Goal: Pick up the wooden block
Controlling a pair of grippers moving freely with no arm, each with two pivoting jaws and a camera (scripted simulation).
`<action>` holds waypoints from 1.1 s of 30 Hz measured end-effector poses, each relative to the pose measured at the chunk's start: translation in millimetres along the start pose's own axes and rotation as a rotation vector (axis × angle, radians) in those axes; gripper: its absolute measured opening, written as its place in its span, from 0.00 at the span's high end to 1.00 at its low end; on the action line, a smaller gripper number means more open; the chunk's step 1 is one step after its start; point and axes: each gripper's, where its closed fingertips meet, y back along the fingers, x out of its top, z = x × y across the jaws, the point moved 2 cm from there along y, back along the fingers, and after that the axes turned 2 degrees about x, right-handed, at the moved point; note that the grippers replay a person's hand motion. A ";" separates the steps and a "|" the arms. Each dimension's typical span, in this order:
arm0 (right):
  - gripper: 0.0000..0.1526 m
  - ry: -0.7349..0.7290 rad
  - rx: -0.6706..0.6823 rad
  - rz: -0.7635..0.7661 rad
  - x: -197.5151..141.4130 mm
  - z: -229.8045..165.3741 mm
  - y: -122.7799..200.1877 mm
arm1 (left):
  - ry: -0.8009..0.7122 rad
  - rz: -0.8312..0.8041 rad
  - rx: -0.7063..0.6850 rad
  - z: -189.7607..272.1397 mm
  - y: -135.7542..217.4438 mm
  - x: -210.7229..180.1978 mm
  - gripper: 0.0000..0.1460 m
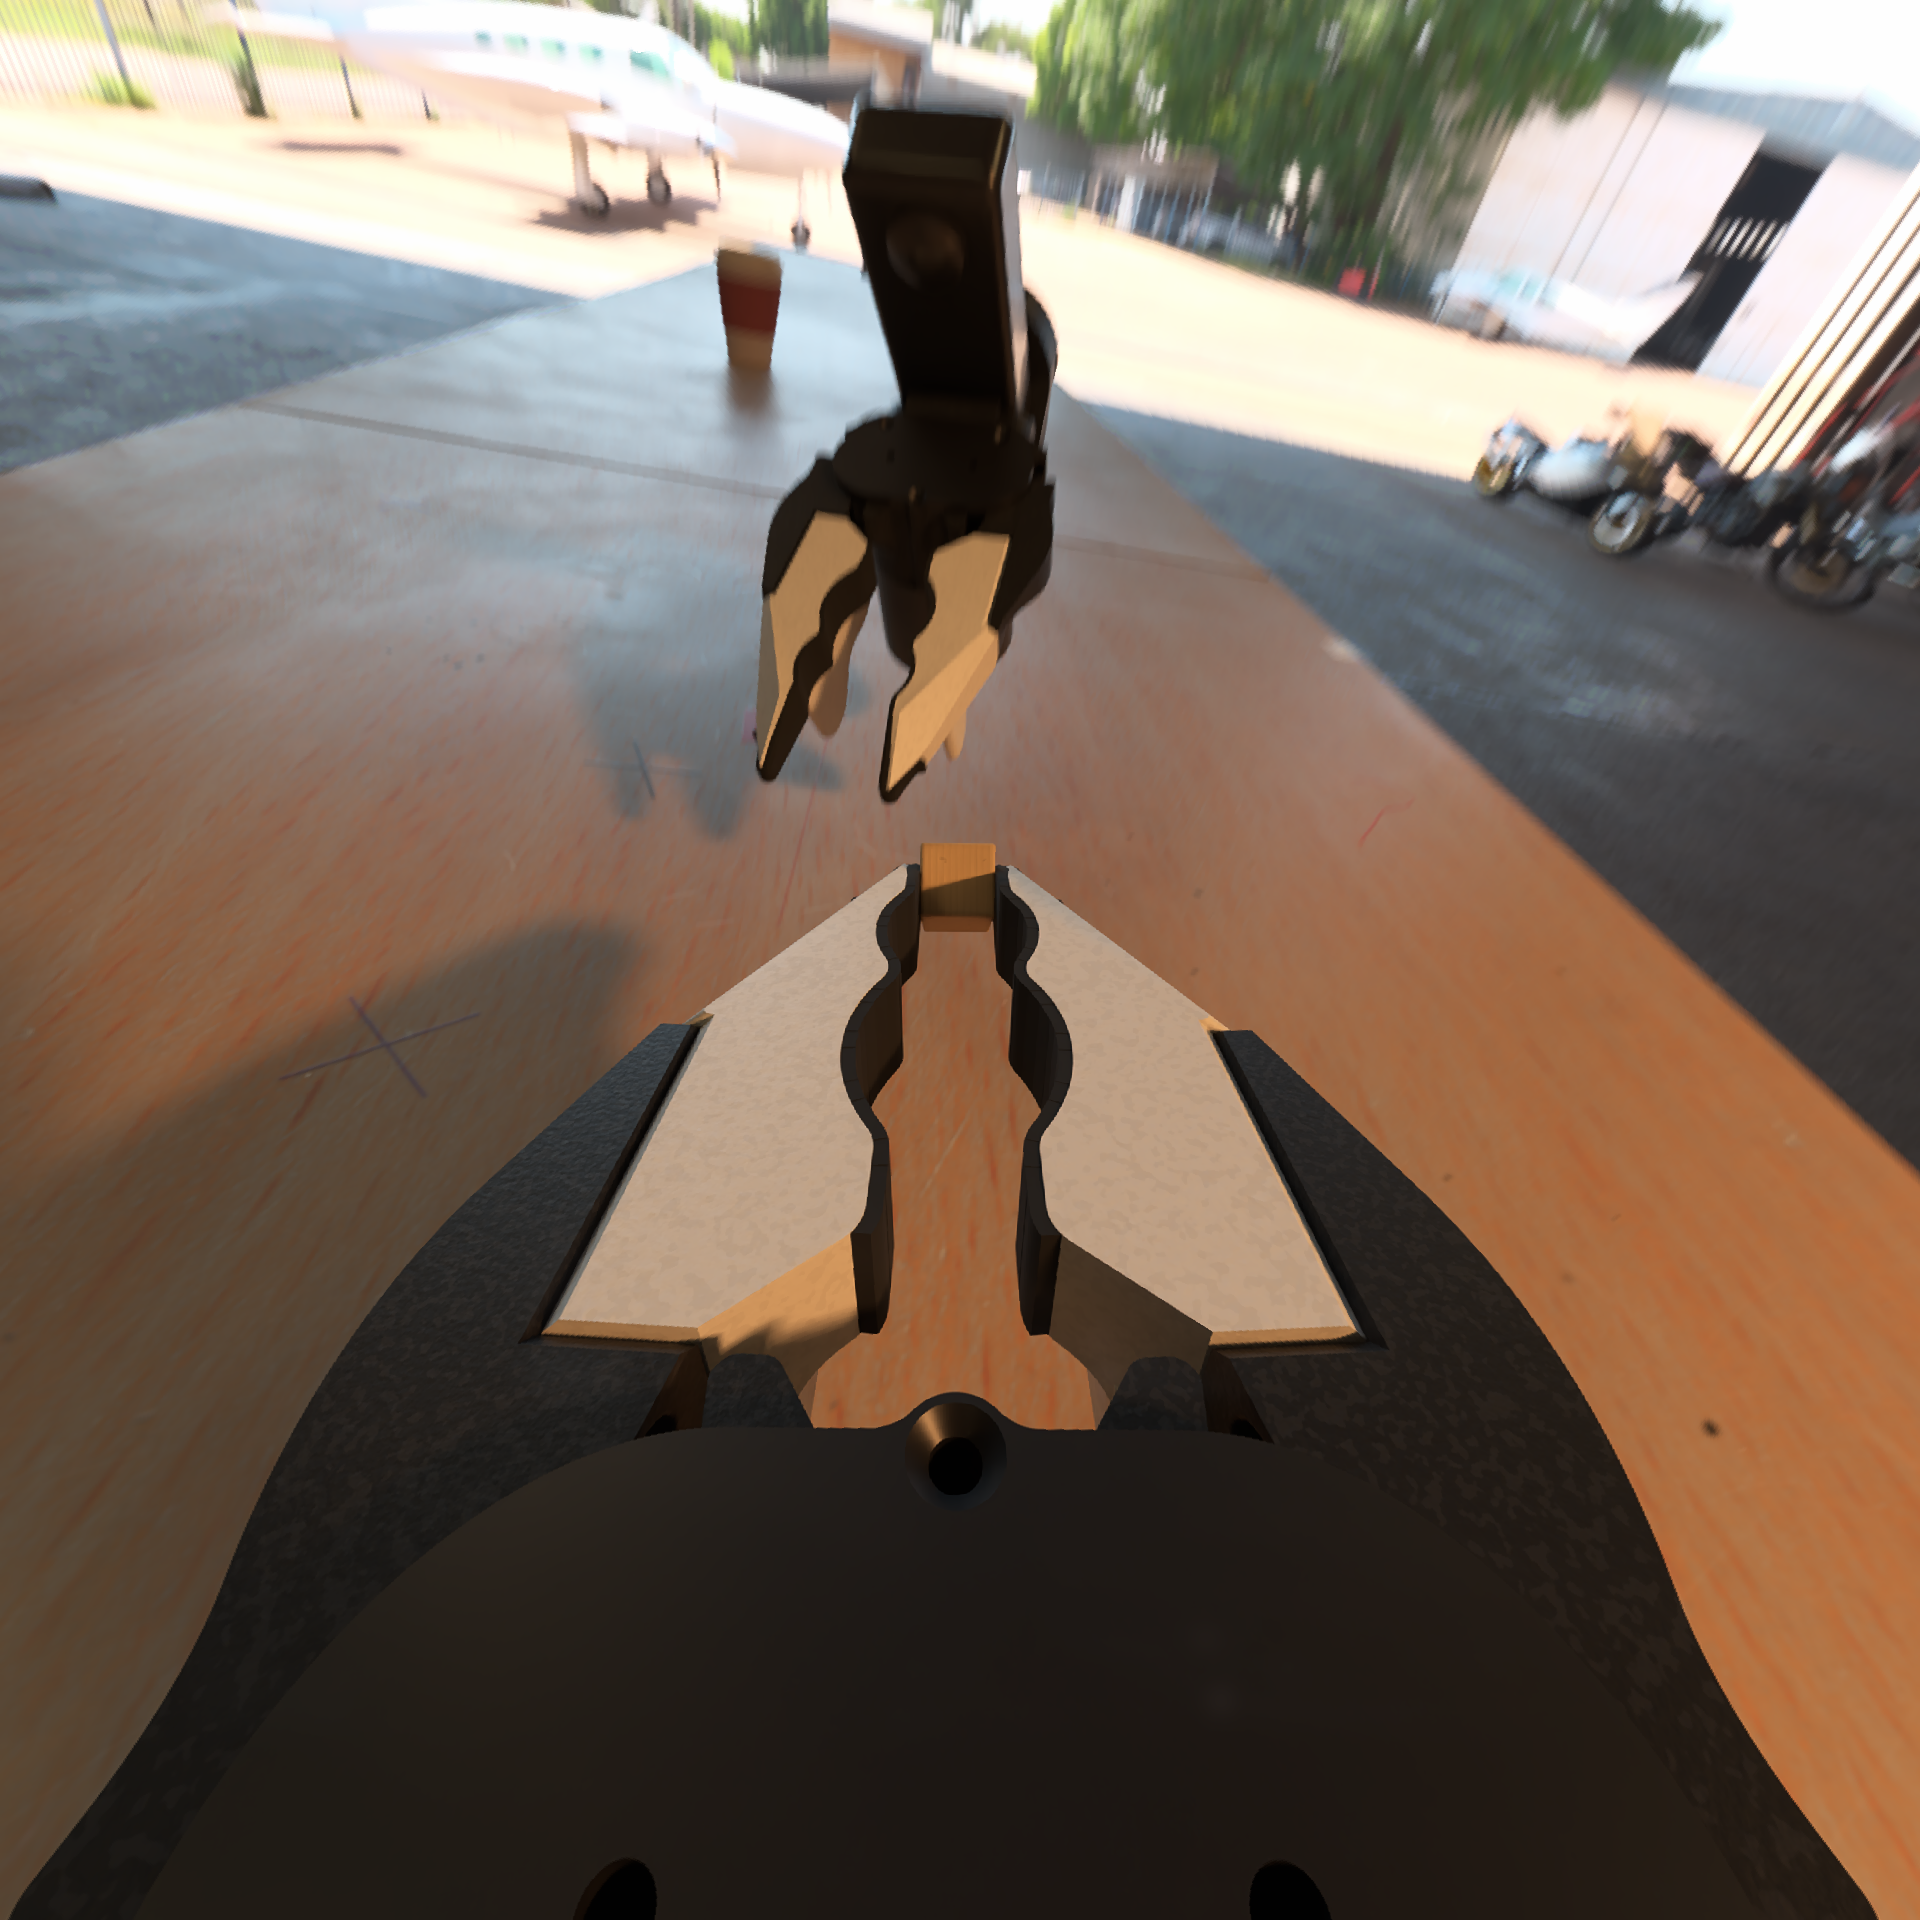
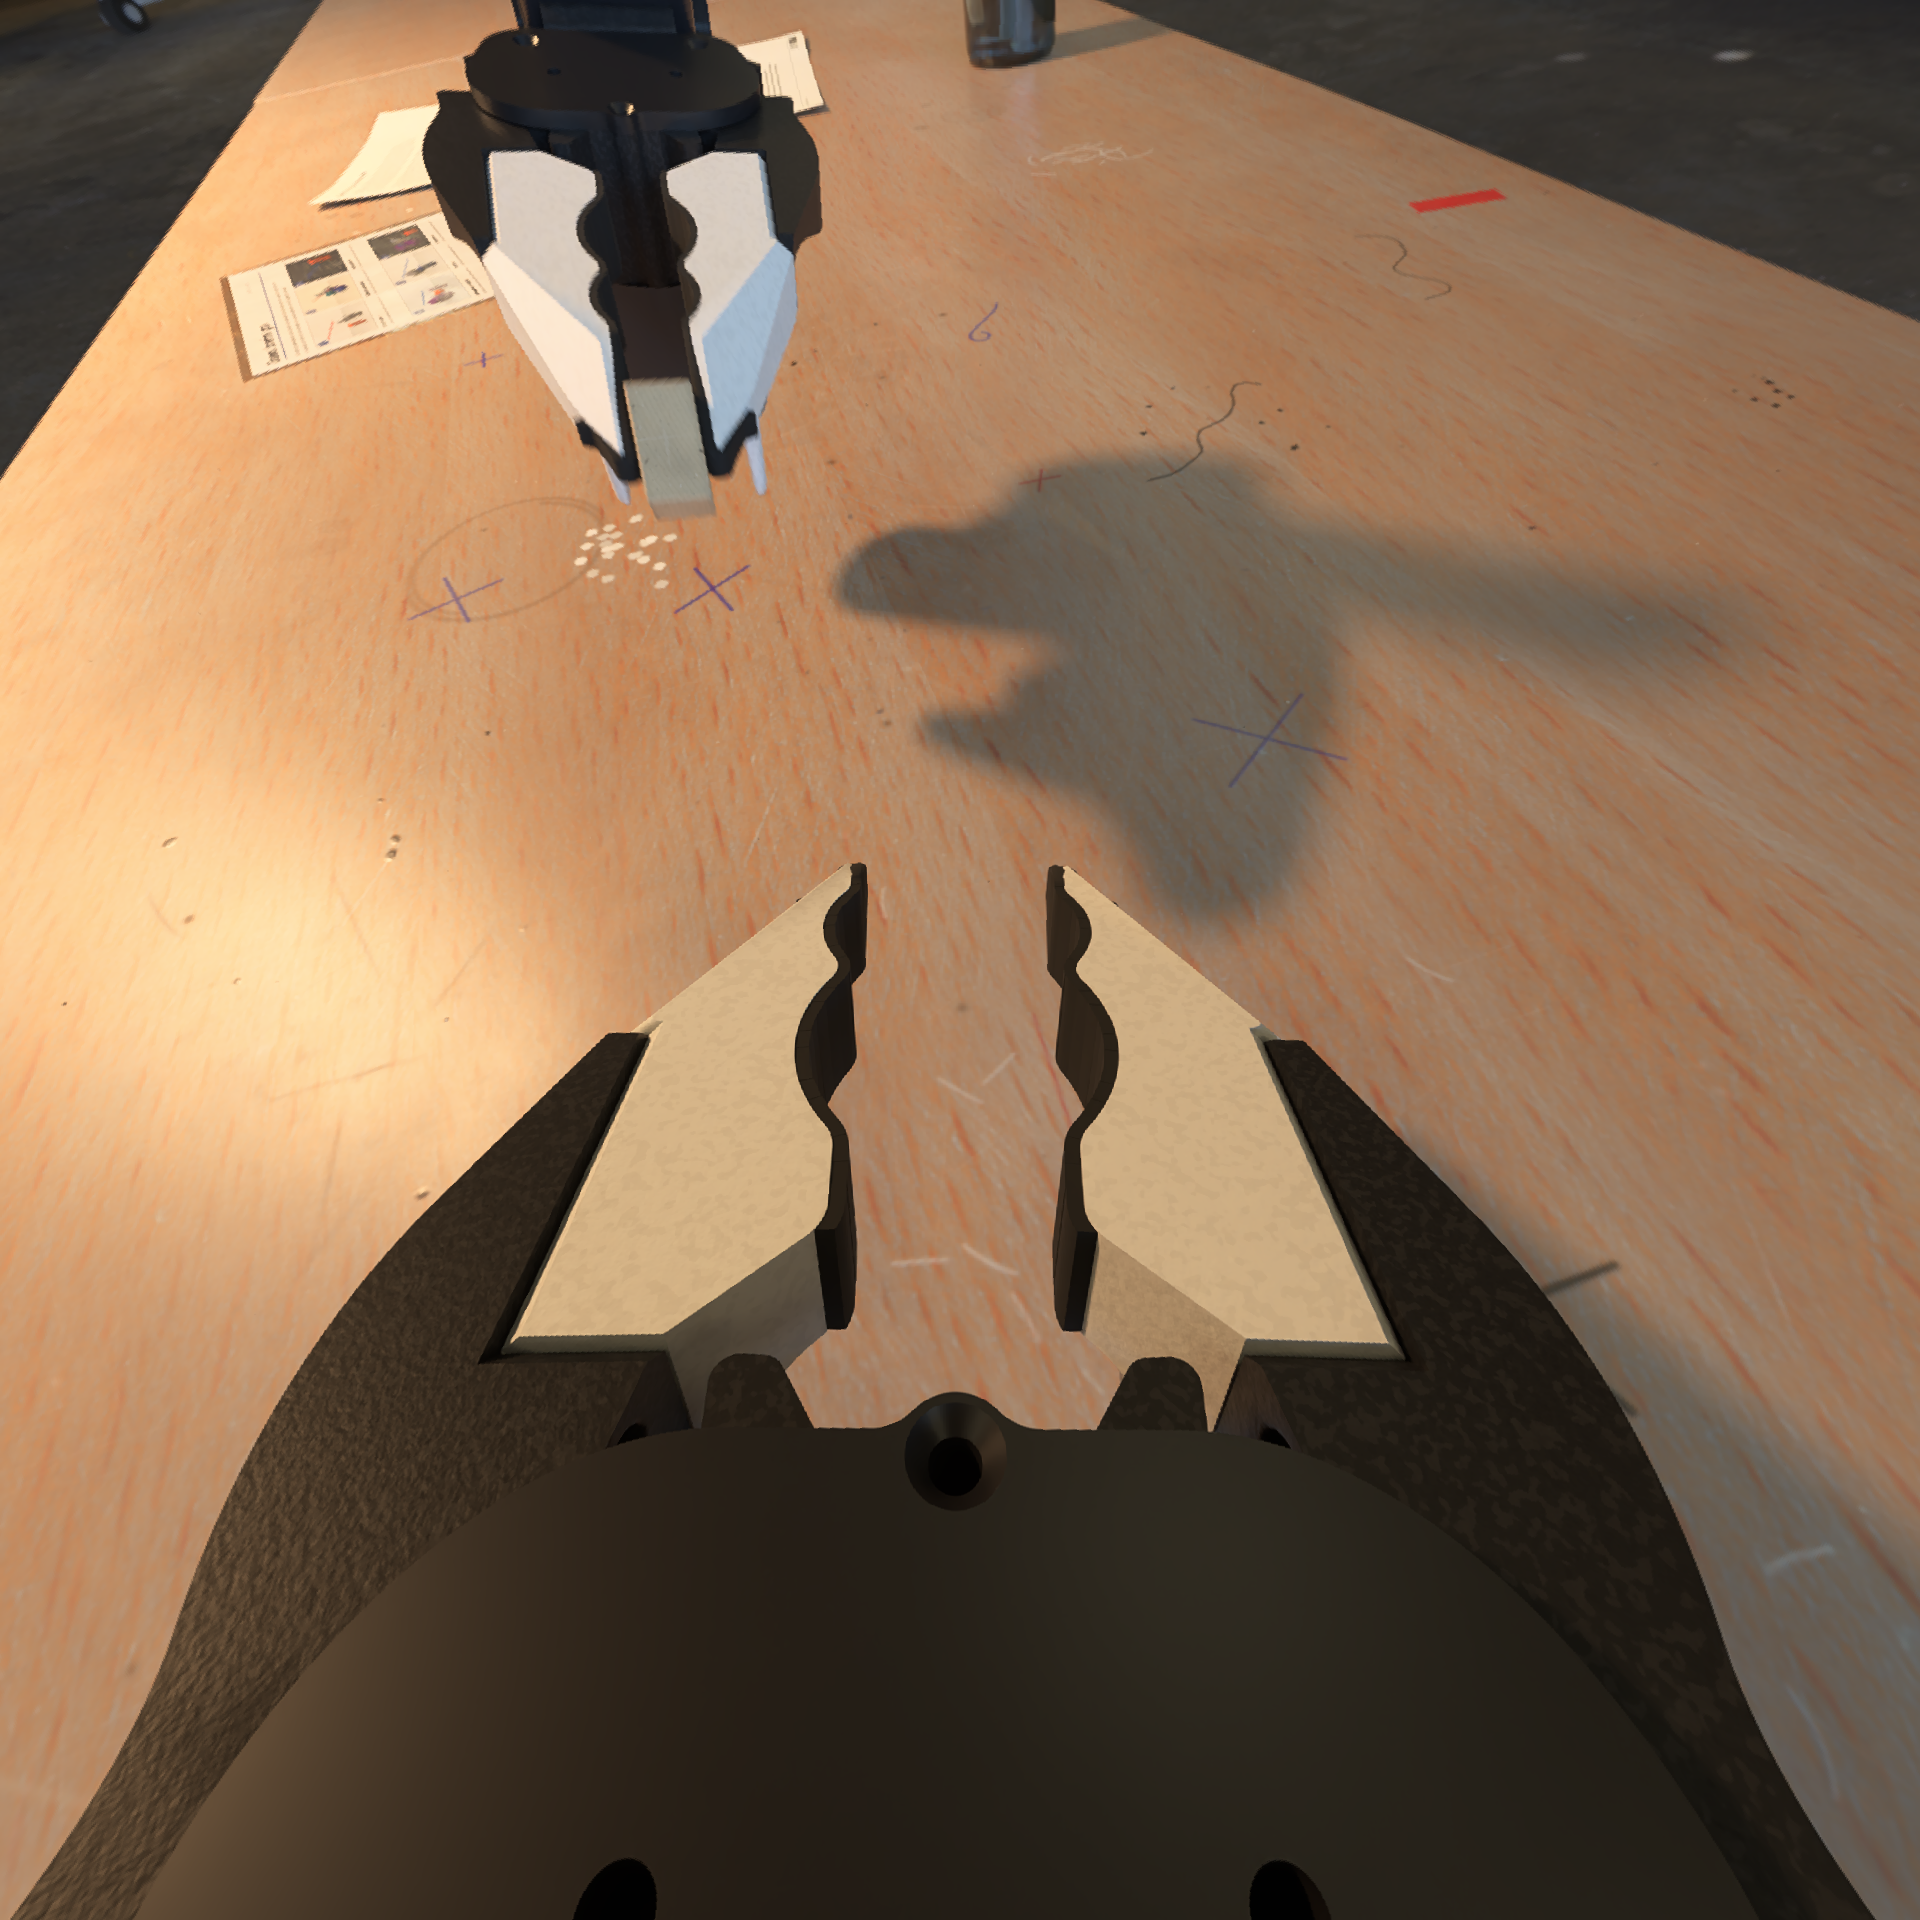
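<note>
from my left wrist camera the far end of the counter (image 1: 312,644) is blurred, so the paper cup (image 1: 750,307) standing there is only a soft brown and red shape, and the plane and motorcycles beyond the counter are smeared. the right gripper (image 1: 842,764) hangs ahead of me, tilted down, its tips above the counter. in the right wrist camera the top edge cuts off a dark glass (image 2: 1008,31) and the upper body of the left gripper (image 2: 681,468), and the printed sheets (image 2: 353,296) behind it are too small for me to make out. the wooden block (image 1: 958,886) sits between the tips of my left gripper's jaws, which are clamped on its two sides; seen from the right wrist, the block pokes out past those tips and is clear of the counter. my right gripper's jaws stand apart with only bare counter between them, and the block is well ahead of them.
</note>
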 end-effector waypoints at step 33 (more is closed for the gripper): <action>0.81 -0.013 0.029 -0.119 -13.4 -1.6 -12.0 | -0.130 -0.472 0.053 -29.8 -31.0 -63.5 0.91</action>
